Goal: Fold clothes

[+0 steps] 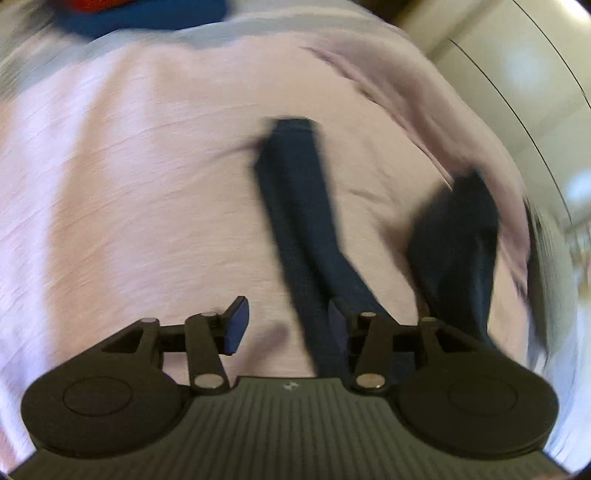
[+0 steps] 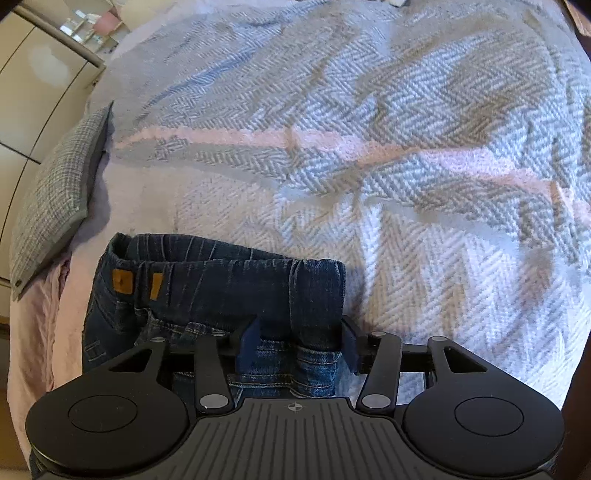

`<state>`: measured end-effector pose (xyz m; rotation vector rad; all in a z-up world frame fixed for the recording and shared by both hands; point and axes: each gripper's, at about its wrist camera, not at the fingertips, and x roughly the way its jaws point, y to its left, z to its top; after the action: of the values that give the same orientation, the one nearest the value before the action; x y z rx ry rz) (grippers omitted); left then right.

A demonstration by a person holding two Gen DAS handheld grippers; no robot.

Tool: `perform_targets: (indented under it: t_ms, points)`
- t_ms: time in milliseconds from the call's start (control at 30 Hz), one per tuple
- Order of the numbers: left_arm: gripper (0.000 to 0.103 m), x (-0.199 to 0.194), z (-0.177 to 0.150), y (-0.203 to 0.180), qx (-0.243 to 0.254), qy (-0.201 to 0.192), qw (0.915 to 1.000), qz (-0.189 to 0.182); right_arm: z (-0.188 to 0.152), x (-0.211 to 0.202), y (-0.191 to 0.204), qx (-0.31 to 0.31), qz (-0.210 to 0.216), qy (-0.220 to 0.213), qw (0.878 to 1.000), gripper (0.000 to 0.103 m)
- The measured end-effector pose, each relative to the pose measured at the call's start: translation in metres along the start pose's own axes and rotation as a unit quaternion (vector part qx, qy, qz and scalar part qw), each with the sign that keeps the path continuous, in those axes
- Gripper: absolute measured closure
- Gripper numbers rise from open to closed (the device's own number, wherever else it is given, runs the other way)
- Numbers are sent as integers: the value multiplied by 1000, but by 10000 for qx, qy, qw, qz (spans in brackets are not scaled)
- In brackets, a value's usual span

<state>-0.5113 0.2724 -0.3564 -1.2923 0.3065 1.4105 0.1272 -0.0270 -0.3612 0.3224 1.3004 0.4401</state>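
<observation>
A small pair of dark blue jeans [image 2: 207, 288] lies on the bed, with its waistband and tan label [image 2: 122, 282] toward me in the right wrist view. My right gripper [image 2: 301, 332] stands open over the waist's right end, and denim lies between its wide-set fingers. In the blurred left wrist view, one jeans leg [image 1: 291, 184] runs up the pink sheet [image 1: 147, 184], and the other leg [image 1: 458, 229] lies to its right. My left gripper [image 1: 286, 314] is open. The nearer leg passes by its right finger [image 1: 338, 325], and bare sheet shows between the jaws.
A grey-white herringbone blanket [image 2: 369, 129] covers most of the bed. A grey checked pillow [image 2: 55, 192] sits at the bed's left edge, beside cream cabinet doors [image 2: 29, 92]. Blue and red fabric [image 1: 129, 14] lies at the sheet's far edge.
</observation>
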Motion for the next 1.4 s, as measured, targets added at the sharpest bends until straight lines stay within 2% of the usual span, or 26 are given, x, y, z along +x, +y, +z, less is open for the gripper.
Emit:
perform_targets:
  t_ms: [67,167,267,367,433,467,500,533,567,600,667,800,867,900,1000,1100,1233,1300,1333,1400]
  points:
    - [59,0,6,2,-243,-66,9996,-109,0,3,2,0,-54,17,10000,49]
    - [57,13,14,-13,-222,-75,9994,-243,1,7,4,-8,-125,53,9999,48]
    - [56,37,24,-31,-61,-95,9999,12,3,10,6,13,-167,107,9998,48]
    - [56,61,39,-40,-48,-80,9999,59,5,11,3,63,-127,171,9998,48]
    - [65,74,46,-43,52,-34,9997,247,7,12,1,82,-65,209,9997,48]
    - [82,75,47,-43,120,-37,9995,281,8,11,0,98,-29,223,9997,48]
    - [98,72,48,-40,179,-84,9995,245,8,10,-1,97,4,237,9997,48]
    - [101,65,48,-37,229,-157,9995,175,9,8,-1,65,27,254,9997,51]
    - [103,53,48,-33,280,-314,9991,98,9,7,-1,-3,7,264,9997,73]
    - [103,35,46,-28,333,-520,9981,17,10,5,-1,-140,-66,269,9995,84]
    - [103,-2,44,-16,410,-900,9951,-91,12,-1,-3,-272,-9,291,9992,91]
    - [103,-82,28,29,295,-1247,9918,31,15,-18,-3,-500,110,321,9982,93]
    - [103,-101,14,56,334,-1147,9924,312,12,-27,1,-621,125,307,9975,93]
    - [102,-101,6,71,330,-988,9932,511,11,-30,2,-683,121,284,9972,93]
    - [101,-74,-13,116,-101,-438,9947,928,3,-31,4,-870,-4,208,9960,93]
    - [103,-67,-17,117,-181,-578,9934,973,-3,-37,12,-1116,-123,48,9937,94]
    - [102,-100,-14,83,852,-1204,9872,609,-6,-68,26,-1476,27,-315,9885,96]
    - [101,-116,-13,81,1061,-1355,9839,486,-10,-78,23,-1529,-5,-391,9875,96]
    - [101,-117,-14,86,1031,-1281,9847,585,-14,-79,20,-1548,-87,-395,9871,96]
    - [100,-103,-19,106,803,-773,9865,1202,-23,-63,8,-1469,-335,-173,9884,95]
